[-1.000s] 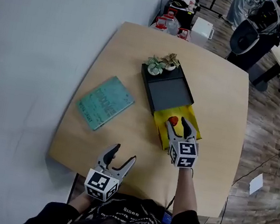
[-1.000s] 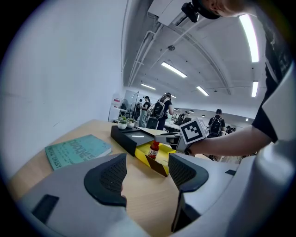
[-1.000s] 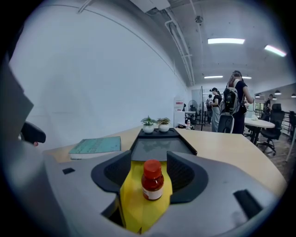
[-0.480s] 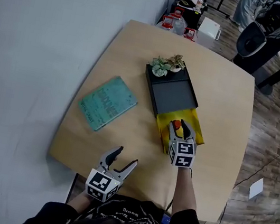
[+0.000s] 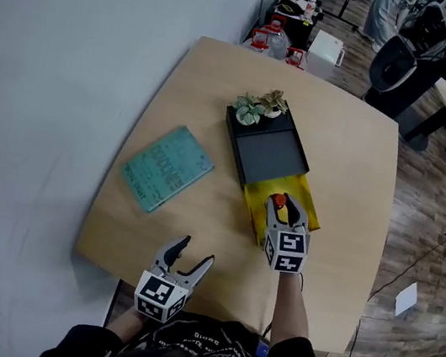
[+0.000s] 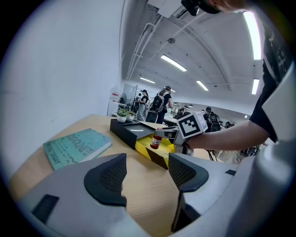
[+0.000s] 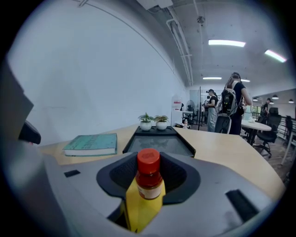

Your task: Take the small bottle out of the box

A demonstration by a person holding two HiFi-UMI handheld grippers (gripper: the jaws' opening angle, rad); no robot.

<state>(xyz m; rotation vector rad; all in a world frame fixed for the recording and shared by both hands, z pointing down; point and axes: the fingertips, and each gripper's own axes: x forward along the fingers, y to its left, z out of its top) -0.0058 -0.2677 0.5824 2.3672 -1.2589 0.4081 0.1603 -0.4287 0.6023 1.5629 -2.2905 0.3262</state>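
A small bottle (image 5: 278,199) with a red cap stands in the yellow drawer (image 5: 306,210) pulled out of a black box (image 5: 267,149). My right gripper (image 5: 280,207) reaches into the drawer with the bottle (image 7: 149,178) between its jaws. The jaws are closing, and a sliver of yellow still shows beside the bottle. From the left gripper view the bottle (image 6: 156,140) is upright at the right gripper's tips. My left gripper (image 5: 194,256) hovers open and empty over the table's near edge, well left of the box.
A teal book (image 5: 165,167) lies left of the box. Two small potted plants (image 5: 258,106) sit on the box's far end. The round wooden table (image 5: 355,154) drops off close behind both grippers. People, chairs and another table stand beyond, at the upper right.
The right gripper's jaws have narrowed around the bottle. The left gripper has stayed near the table's front edge.
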